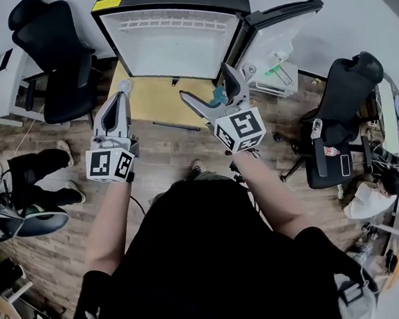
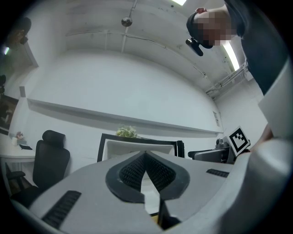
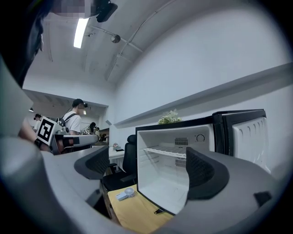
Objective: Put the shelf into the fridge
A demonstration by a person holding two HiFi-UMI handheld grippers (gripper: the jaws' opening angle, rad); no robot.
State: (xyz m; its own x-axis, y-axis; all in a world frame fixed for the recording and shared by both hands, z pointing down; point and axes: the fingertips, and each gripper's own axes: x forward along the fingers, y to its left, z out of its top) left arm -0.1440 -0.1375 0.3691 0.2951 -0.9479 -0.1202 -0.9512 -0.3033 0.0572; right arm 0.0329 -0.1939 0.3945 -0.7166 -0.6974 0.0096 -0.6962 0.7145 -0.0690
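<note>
Two grippers in hand, faces an open fridge [image 1: 175, 43] at the far side of the scene. Holds the left gripper [image 2: 145, 154] with its jaws closed tip to tip, nothing between them. Holds the right gripper [image 3: 149, 167] with its jaws spread wide and empty, the fridge interior framed in the gap. Looks past them at the shelf [image 3: 165, 152], a white wire rack already inside the fridge, spanning the upper part of the compartment from side to side. Has the fridge door [image 1: 279, 34] swung open to the right. Stands near a yellow tabletop [image 1: 149, 101] carrying the fridge, with a small white fan [image 3: 123, 194] lying on it near the fridge's left front corner. Has a black office chair [image 1: 58, 56] on the far left, a second office chair [image 1: 347, 97] on the right, and a leafy plant [image 3: 170, 117] on top of the fridge.
</note>
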